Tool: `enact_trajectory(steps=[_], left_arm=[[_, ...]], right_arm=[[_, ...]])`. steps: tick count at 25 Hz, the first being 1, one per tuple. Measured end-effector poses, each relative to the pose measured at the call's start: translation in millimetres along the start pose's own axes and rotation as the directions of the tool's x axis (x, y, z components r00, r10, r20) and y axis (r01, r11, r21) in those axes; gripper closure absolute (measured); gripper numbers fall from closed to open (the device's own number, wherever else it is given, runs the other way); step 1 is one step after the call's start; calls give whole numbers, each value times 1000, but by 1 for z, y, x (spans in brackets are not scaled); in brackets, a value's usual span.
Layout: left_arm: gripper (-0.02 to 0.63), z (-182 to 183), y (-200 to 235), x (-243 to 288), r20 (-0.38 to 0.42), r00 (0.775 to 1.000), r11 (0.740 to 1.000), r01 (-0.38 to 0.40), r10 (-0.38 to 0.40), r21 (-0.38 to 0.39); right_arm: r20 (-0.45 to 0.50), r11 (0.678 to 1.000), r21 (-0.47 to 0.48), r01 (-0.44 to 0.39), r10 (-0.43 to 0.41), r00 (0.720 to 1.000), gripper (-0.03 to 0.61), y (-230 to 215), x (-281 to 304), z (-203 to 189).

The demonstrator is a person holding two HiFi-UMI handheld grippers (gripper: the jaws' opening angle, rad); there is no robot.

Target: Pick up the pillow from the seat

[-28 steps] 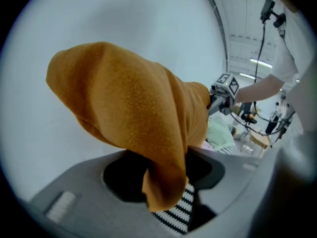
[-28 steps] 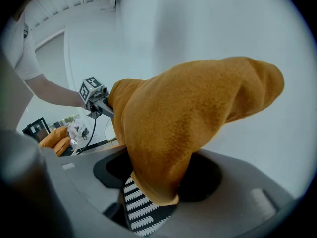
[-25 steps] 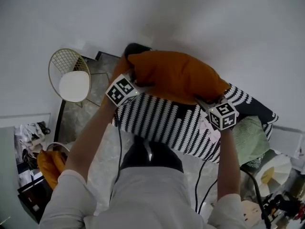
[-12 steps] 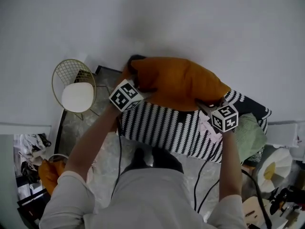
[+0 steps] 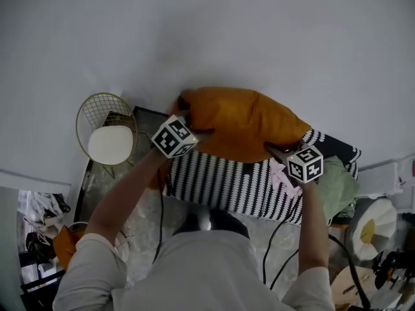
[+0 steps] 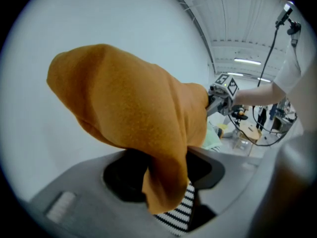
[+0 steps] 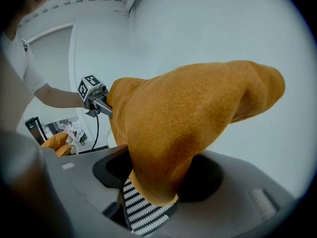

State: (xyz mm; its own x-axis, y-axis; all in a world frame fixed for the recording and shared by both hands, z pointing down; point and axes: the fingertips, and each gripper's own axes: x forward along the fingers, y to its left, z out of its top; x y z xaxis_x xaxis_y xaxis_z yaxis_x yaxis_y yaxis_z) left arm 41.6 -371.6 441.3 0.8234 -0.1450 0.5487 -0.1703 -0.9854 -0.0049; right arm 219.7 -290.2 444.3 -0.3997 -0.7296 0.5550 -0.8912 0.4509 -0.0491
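An orange pillow (image 5: 240, 123) hangs in the air between my two grippers, in front of the white wall. My left gripper (image 5: 192, 129) is shut on its left corner, and that corner's cloth (image 6: 163, 182) bunches between the jaws in the left gripper view. At the pillow's right end my right gripper (image 5: 277, 150) is shut on the other corner (image 7: 156, 180). Below the pillow lies the seat, covered by a black-and-white striped cloth (image 5: 233, 183). Each gripper shows in the other's view, the right gripper (image 6: 222, 94) and the left gripper (image 7: 95, 99).
A gold wire chair with a white seat pad (image 5: 109, 141) stands at the left. A pale green cushion (image 5: 337, 185) lies at the seat's right end. Cables (image 5: 275, 238) hang from the grippers. Clutter, including something orange (image 5: 65, 245), sits on the floor at both lower corners.
Both grippers have raised the orange pillow higher above the striped seat and closer to the wall. The grip on each corner is unchanged.
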Motion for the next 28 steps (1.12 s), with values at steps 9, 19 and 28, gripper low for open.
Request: enact_trajectory(steps=[9,19,28], left_arm=[[397,7,-38,-63,16,1000,999,19,-20,44],[394,15,-96,-110,41,998,998,37,-39,52],[394,28,-140,-120,67,997,1000,22,-23,16]], right_arm=[[4,1000,11,16,-16,1000,302,62,-39,13],[3,999,17,36,-36,999,298,117,-93,12],[41,999,-22,26,-25,999,298,128,-139,9]])
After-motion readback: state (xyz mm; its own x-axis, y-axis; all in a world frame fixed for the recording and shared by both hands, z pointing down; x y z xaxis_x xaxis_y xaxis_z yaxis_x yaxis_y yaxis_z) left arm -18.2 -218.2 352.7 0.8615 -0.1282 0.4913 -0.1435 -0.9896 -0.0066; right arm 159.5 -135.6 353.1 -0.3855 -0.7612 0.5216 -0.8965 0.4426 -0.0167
